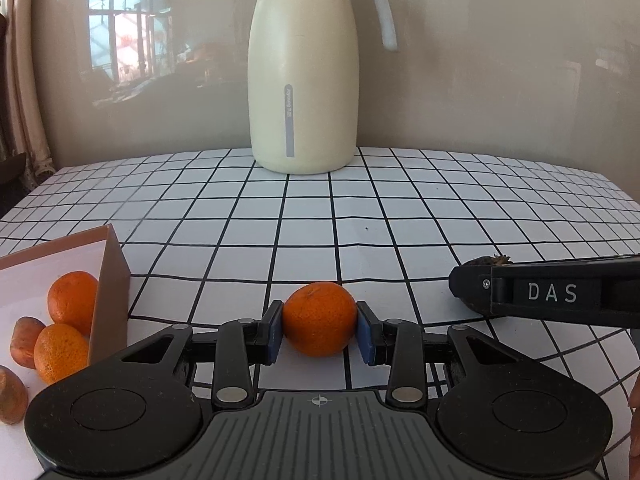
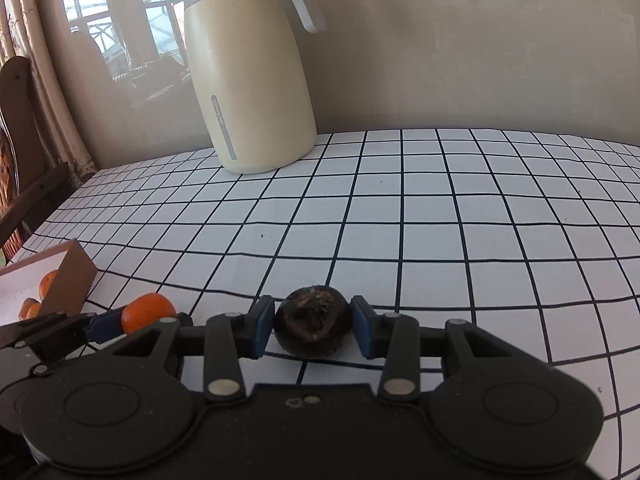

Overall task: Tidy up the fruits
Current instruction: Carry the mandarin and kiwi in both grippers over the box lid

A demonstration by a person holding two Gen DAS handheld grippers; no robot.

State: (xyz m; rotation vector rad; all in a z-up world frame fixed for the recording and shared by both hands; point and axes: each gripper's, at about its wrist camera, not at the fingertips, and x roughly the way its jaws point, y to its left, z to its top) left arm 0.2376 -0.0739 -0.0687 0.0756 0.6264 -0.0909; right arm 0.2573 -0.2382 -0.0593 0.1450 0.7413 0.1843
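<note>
While the left hand-held gripper [image 1: 319, 330] pinches an orange [image 1: 319, 319] near the bench's [image 1: 400, 208] front edge, the right hand-held gripper [image 2: 313, 327] clasps a dark fruit [image 2: 313, 326]; next, probably, lifting both toward the box [image 1: 108, 280] at left.

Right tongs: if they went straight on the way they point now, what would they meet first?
The dark fruit already sits between the right tongs, so it comes first. Beyond it lies bare checked tablecloth; the cream jug stands off to the left, probably outside that line.
</note>
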